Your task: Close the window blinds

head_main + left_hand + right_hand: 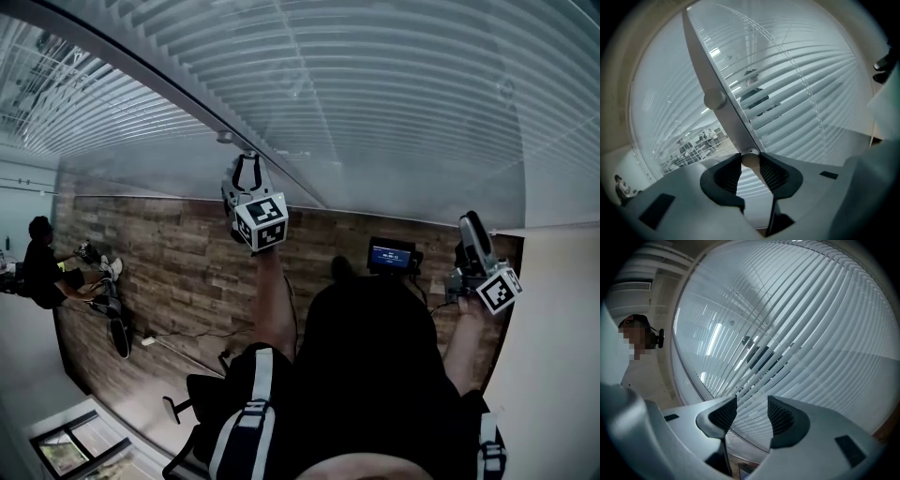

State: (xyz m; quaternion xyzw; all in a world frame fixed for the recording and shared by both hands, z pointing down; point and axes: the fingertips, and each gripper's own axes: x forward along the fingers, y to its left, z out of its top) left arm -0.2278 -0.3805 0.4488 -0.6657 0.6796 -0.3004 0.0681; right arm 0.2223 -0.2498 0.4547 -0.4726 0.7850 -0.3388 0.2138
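Two panes of white blinds fill the window, split by a grey frame post that runs upright. The slats lie level, with their long axis across the pane from the post toward the window's right edge. They are thin, pale and partly tilted: dark shapes show through the gaps near the middle of the right pane, and a lit room shows through the left pane. The left claw is closed on a small round knob low on the post, one pad on each side. A second knob sits higher on the same post. The right claw stands open and empty, facing the right pane without touching it. A beige wall bounds the window's right edge, with a wood-plank floor below.
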